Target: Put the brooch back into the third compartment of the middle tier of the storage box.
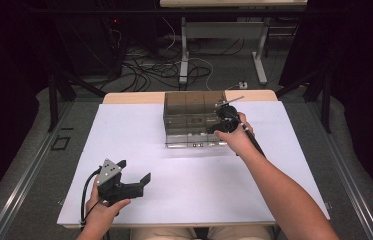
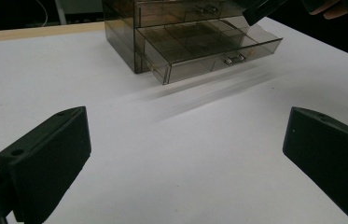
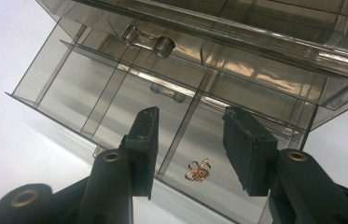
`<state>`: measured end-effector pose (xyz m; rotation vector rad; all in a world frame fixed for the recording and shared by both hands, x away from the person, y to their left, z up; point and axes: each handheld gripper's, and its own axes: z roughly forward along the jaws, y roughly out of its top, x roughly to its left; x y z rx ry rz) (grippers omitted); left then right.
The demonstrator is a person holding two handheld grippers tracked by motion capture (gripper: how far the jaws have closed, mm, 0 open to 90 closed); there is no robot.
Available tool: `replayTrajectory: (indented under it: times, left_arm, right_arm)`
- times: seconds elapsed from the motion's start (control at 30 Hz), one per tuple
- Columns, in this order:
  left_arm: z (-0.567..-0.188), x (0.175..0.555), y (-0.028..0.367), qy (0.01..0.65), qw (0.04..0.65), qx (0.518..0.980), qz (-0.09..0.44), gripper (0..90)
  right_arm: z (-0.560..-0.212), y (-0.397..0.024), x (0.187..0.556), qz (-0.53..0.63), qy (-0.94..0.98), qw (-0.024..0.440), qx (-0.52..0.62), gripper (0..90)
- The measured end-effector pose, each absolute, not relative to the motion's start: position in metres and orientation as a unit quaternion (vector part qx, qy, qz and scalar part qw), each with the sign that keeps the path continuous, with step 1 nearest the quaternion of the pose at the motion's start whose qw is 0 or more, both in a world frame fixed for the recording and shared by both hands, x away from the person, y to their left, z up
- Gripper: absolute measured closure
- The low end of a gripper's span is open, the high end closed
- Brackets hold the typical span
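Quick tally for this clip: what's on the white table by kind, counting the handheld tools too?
Smoked clear drawer organiser, bottom drawer pulled out: 1
Small gold trinket in the open drawer: 1
Black handheld tools: 2, left tool and right tool, both open
Total: 4
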<state>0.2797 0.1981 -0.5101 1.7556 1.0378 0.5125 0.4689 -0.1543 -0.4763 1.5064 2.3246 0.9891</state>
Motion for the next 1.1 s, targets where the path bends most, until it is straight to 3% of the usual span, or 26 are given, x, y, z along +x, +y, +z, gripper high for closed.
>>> replayTrajectory:
  times: [0.5, 0.83, 1.1]
  left_arm:
    - [-0.511, 0.281, 0.198, 0.427, 0.493, 0.728, 0.213, 1.0]
    - [-0.511, 0.28, 0.197, 0.426, 0.492, 0.728, 0.213, 1.0]
    - [-0.511, 0.28, 0.197, 0.427, 0.492, 0.728, 0.213, 1.0]
  right_arm:
    - [-0.47, -0.151, 0.459, 0.349, 0.801, 0.091, 0.479, 51.9]
    - [-0.457, -0.159, 0.445, 0.354, 0.81, 0.116, 0.454, 41.2]
    - [-0.451, -0.166, 0.431, 0.379, 0.802, 0.104, 0.451, 37.8]
